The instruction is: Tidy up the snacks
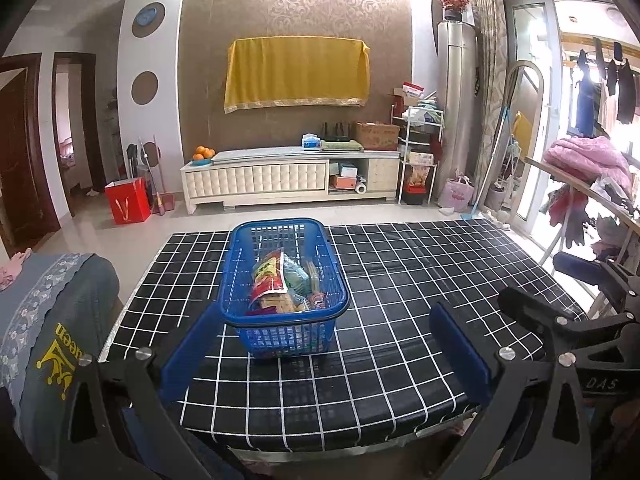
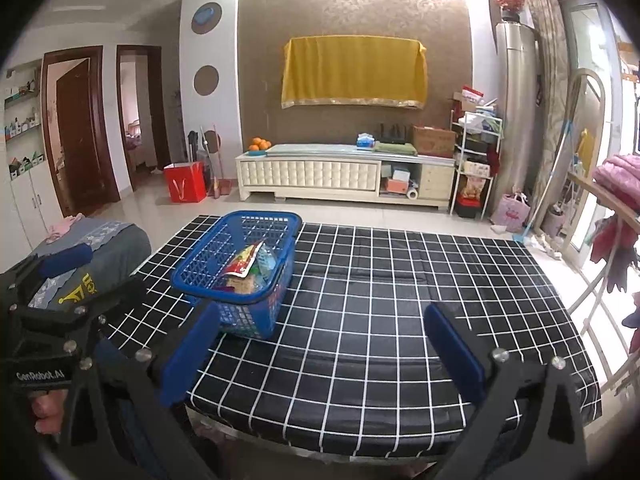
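Observation:
A blue plastic basket (image 1: 280, 332) stands on the black grid-pattern table (image 1: 400, 280). Inside it lie several snack packets (image 1: 276, 280), one red and yellow on top. My left gripper (image 1: 324, 352) is open, its blue pads spread wide just in front of the basket, holding nothing. In the right wrist view the same basket (image 2: 200, 256) sits to the left with the snack packets (image 2: 246, 266) inside. My right gripper (image 2: 324, 352) is open and empty over the table's near edge, to the right of the basket. The other gripper shows at the far left.
A grey cushioned seat (image 1: 52, 320) sits left of the table. Beyond the table are a white TV cabinet (image 1: 288, 176), a red bag (image 1: 128, 200), a shelf rack (image 1: 418, 152) and a drying rack with clothes (image 1: 592, 184) on the right.

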Demonstrator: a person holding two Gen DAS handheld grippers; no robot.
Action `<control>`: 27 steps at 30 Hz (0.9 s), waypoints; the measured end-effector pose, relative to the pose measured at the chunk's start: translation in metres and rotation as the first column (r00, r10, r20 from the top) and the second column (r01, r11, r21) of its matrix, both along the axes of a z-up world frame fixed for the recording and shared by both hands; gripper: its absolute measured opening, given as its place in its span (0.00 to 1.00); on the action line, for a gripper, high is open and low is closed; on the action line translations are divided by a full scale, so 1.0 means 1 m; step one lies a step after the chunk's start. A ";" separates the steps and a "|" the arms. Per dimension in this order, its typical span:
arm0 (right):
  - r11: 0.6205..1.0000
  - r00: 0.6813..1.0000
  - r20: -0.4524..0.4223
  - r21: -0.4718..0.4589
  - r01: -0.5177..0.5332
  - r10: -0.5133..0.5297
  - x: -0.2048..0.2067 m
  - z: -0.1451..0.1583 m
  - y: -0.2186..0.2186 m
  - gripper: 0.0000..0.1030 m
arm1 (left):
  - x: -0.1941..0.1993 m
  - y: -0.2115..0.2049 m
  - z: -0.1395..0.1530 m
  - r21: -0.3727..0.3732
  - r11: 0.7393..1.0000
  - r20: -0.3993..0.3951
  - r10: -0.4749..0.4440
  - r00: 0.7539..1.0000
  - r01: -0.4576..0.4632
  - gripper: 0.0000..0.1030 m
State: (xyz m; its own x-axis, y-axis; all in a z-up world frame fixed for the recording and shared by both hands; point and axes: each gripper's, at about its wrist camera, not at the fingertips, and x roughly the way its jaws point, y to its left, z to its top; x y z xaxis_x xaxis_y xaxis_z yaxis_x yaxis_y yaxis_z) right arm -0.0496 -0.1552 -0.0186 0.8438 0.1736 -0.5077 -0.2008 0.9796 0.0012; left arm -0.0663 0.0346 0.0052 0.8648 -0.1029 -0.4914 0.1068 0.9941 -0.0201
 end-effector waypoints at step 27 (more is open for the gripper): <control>1.000 1.000 0.002 0.000 -0.007 0.007 -0.003 0.002 0.006 1.00 | -0.003 0.003 0.000 -0.014 1.000 -0.012 0.015 1.000 -0.015 1.00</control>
